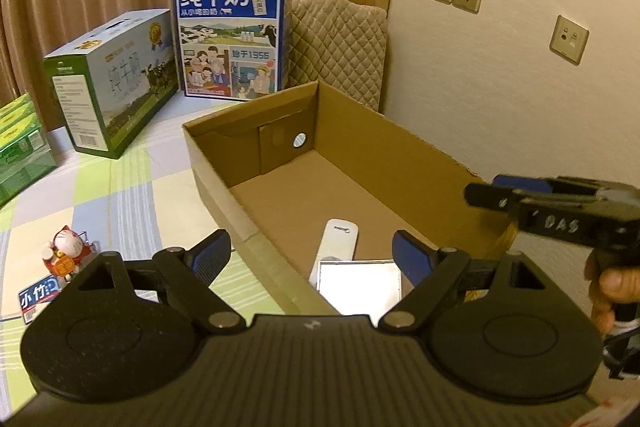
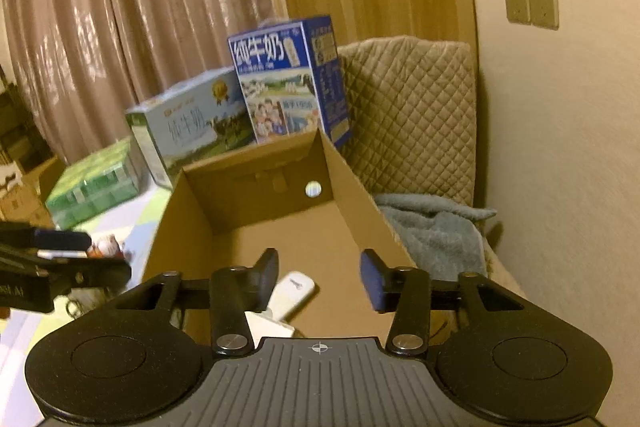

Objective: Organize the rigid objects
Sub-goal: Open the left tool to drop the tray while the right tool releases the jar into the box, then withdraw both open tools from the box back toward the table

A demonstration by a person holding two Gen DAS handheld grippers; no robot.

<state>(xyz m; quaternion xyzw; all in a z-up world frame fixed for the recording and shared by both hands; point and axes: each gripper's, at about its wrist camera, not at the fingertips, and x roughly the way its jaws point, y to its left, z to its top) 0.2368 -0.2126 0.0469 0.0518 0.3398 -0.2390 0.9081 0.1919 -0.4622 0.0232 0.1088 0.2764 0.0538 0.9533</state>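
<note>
remote control (image 2: 294, 291) lay inside the cardboard box (image 2: 360, 195) under my right gripper (image 2: 320, 273), jaws parted and empty, left gripper (image 1: 310, 253) wide; a careless withdrawal risked snagging the box wall.

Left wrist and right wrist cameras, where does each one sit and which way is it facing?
Left wrist: on the left claw, looking down into the cardboard box at the white remote and a flat white item; the right claw and a hand show at right.
Right wrist: on the right claw, looking along the box from above its near end; the left claw shows at left.
Shared: box, remote, blue milk carton.
</note>
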